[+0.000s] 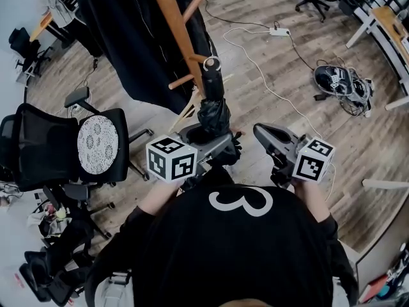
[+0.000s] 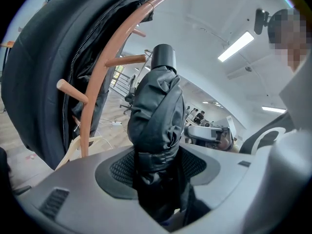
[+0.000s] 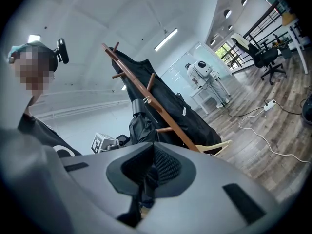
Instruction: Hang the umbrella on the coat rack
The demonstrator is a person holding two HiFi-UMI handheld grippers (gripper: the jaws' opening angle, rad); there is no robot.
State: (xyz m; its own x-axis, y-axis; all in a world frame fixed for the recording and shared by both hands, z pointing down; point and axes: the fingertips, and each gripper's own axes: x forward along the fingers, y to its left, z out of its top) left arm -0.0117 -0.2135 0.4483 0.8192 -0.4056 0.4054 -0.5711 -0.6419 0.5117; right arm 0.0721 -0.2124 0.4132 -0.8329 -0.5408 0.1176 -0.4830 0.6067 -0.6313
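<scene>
A folded black umbrella [image 1: 214,110] stands upright with my left gripper [image 1: 209,138] shut on its lower part; its round black end [image 1: 212,63] points at the wooden coat rack [image 1: 174,24]. In the left gripper view the umbrella [image 2: 156,116] fills the gap between the pads [image 2: 122,167], and the rack's pole and pegs [image 2: 97,89] rise just left of it. My right gripper [image 1: 267,134] is to the right of the umbrella, apart from it, jaws together and nothing in them. In the right gripper view the umbrella [image 3: 141,126] is beside the rack [image 3: 156,106].
A long black coat [image 1: 137,43] hangs on the rack's left side. A black office chair [image 1: 64,146] with a patterned cushion stands at the left. A white cable and power strip [image 1: 279,32] and a heap of cables [image 1: 342,85] lie on the wood floor at the right.
</scene>
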